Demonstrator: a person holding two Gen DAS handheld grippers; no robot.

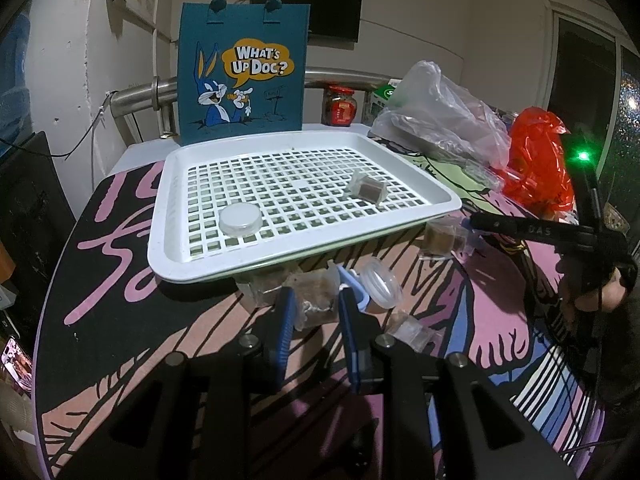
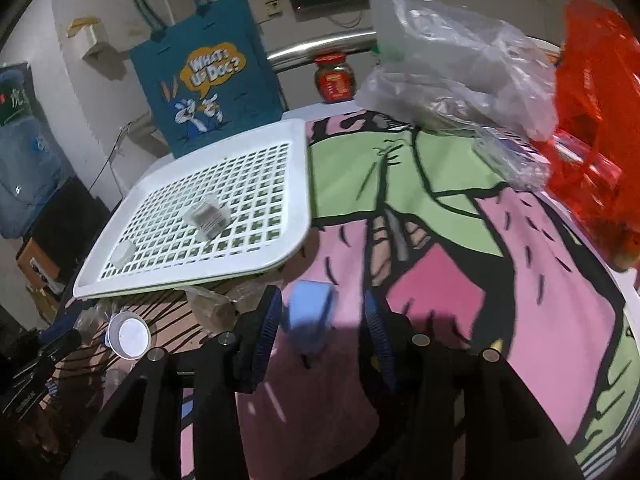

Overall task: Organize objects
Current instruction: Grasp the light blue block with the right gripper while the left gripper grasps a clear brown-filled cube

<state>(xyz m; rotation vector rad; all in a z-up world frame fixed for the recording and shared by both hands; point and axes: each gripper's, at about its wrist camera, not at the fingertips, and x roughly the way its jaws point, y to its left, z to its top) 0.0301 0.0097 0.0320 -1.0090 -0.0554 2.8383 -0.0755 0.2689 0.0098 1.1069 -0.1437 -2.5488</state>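
Observation:
A white slotted tray (image 1: 168, 208) (image 2: 298, 184) sits on the printed tabletop. In it lie a round white lid (image 1: 240, 220) (image 2: 123, 252) and a small clear packet with brown contents (image 1: 366, 189) (image 2: 207, 216). My left gripper (image 1: 316, 300) has its jaws around a clear packet of brown stuff (image 1: 316, 304) just in front of the tray. A small open clear jar (image 1: 380, 285) (image 2: 129, 334) lies beside it. My right gripper (image 2: 320, 308) is open over the pink cloth, empty. It shows at the right of the left wrist view (image 1: 472, 222).
More clear packets (image 1: 438, 238) (image 1: 412, 330) lie in front of the tray. A blue cartoon bag (image 1: 242, 72) stands behind it. A clear plastic bag (image 1: 444, 116), a red bag (image 1: 536, 164) and a red-lidded jar (image 1: 339, 105) are at the back right.

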